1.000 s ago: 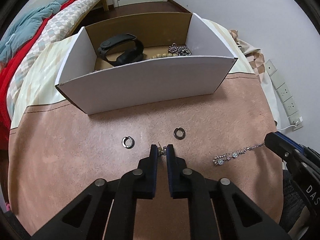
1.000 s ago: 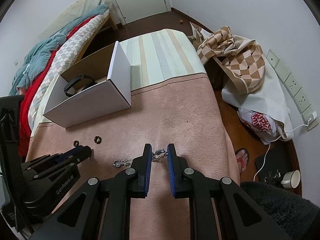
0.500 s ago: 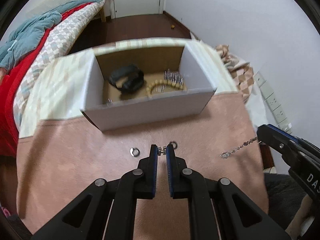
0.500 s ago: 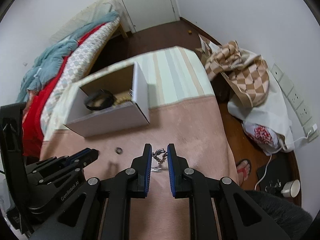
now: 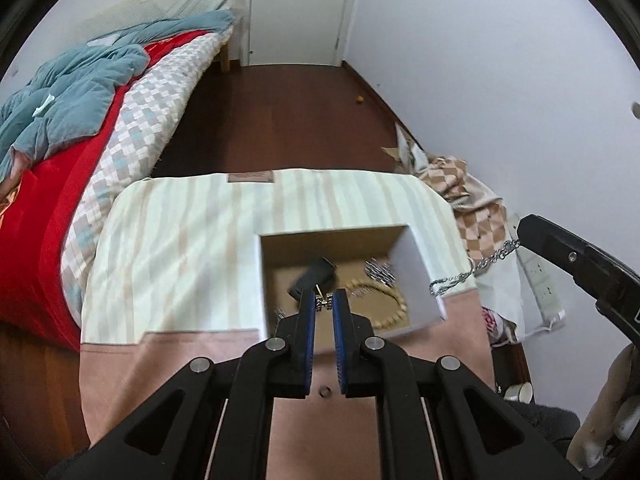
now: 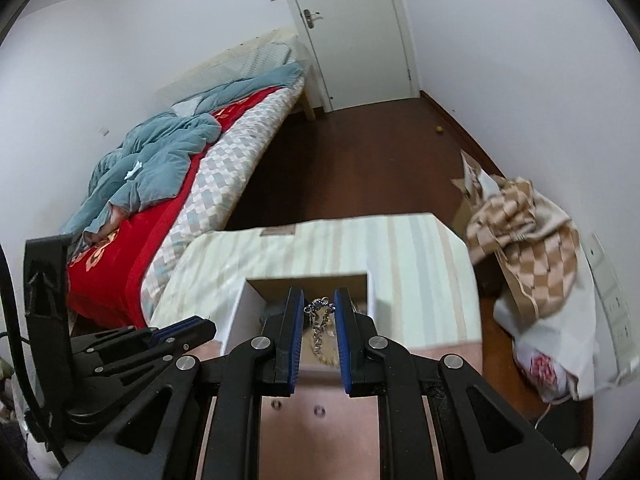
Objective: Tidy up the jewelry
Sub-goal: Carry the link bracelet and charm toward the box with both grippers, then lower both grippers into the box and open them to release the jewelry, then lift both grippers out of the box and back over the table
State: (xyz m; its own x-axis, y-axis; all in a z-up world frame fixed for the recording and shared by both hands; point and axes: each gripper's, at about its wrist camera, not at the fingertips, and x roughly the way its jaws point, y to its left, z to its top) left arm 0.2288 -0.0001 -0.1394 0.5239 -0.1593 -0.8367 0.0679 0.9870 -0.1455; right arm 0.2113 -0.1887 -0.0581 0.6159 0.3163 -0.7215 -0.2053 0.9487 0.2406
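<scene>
My left gripper is shut on a small stud earring and holds it above the open white cardboard box. My right gripper is shut on a silver chain bracelet that hangs down over the same box; the chain also shows in the left wrist view. Inside the box lie a black wristband, a beaded bracelet and a silver piece. Small rings lie on the pink cloth below.
The box stands on a table with a pink and striped cloth. A bed with red and blue covers is on the left. Checked cloth and bags lie on the floor at right. A door is at the back.
Both grippers have risen and moved forward from the pink cloth to above the box, carrying the earring and the chain. The rings stay on the cloth.
</scene>
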